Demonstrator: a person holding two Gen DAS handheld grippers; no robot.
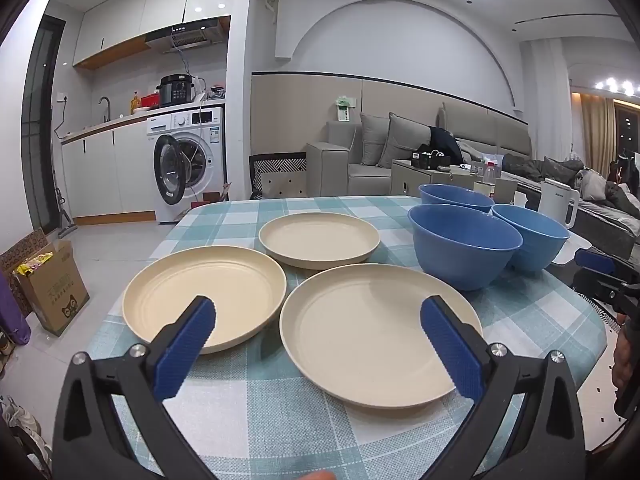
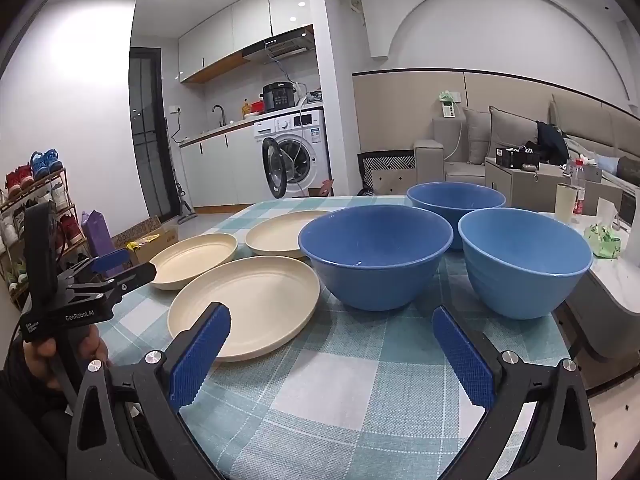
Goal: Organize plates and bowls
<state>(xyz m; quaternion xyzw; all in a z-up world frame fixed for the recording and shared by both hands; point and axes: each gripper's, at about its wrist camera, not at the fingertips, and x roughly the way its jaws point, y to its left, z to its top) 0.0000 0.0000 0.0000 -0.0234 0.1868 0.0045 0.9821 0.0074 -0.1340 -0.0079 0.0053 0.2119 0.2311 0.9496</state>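
While spread wide and pinching nothing: left tongs (image 1: 318, 330) and right tongs (image 2: 332, 340) above the checked table (image 2: 328, 392).

Beyond, three cream plates (image 1: 380, 332) set apart, left of three blue bowls (image 2: 376, 256); rearmost bowl (image 2: 456, 200) half hidden, farthest plate (image 2: 280, 236) partly covered by the nearest bowl.

Ahead of left gripper (image 1: 318, 342): bare checked cloth (image 1: 256, 408), then three cream plates (image 1: 372, 332), touching or nearly. Ahead of right gripper (image 2: 332, 346): open cloth, then three blue bowls (image 2: 376, 256) close-set, narrow gaps only.
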